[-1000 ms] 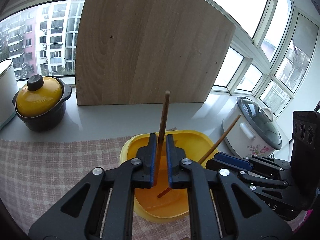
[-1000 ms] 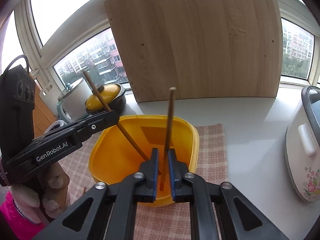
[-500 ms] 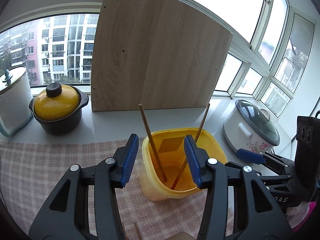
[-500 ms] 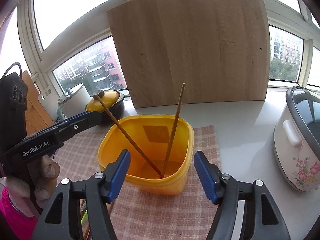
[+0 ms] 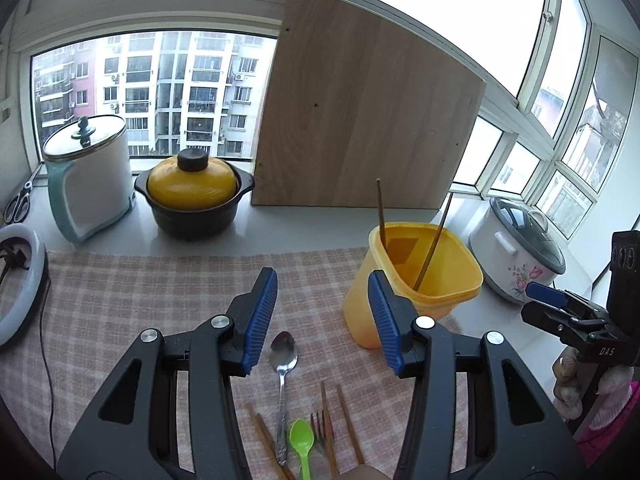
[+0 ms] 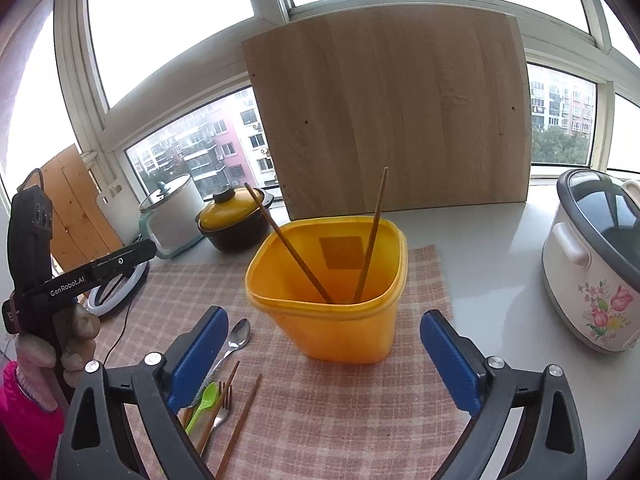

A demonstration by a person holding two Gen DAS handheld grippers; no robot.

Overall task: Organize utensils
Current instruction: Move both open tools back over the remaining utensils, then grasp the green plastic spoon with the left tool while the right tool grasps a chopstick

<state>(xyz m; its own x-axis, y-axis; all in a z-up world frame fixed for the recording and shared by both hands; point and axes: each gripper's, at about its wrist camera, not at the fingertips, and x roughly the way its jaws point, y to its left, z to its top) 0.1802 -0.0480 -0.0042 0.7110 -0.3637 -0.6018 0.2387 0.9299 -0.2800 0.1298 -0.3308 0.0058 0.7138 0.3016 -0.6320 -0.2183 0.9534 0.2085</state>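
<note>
A yellow tub [image 5: 416,300] [image 6: 340,320] stands on the checked cloth with two wooden chopsticks [image 6: 370,236] leaning inside it. On the cloth in front lie a metal spoon [image 5: 283,364] [image 6: 236,340], a green plastic spoon [image 5: 302,446] [image 6: 202,402], a fork [image 5: 318,424] [image 6: 222,408] and more chopsticks [image 5: 348,424] [image 6: 240,420]. My left gripper [image 5: 320,320] is open and empty, above the spoon and left of the tub. My right gripper [image 6: 324,360] is open and empty, just in front of the tub.
A wooden board [image 5: 360,120] leans on the window behind. A white kettle [image 5: 88,176] and a yellow-lidded pot [image 5: 192,196] stand at back left, a rice cooker [image 6: 596,256] at right, a ring light [image 5: 20,280] with cable at left.
Both grippers opened and let their chopsticks go into the tub, then drew back and up. The loose utensils on the cloth came into view.
</note>
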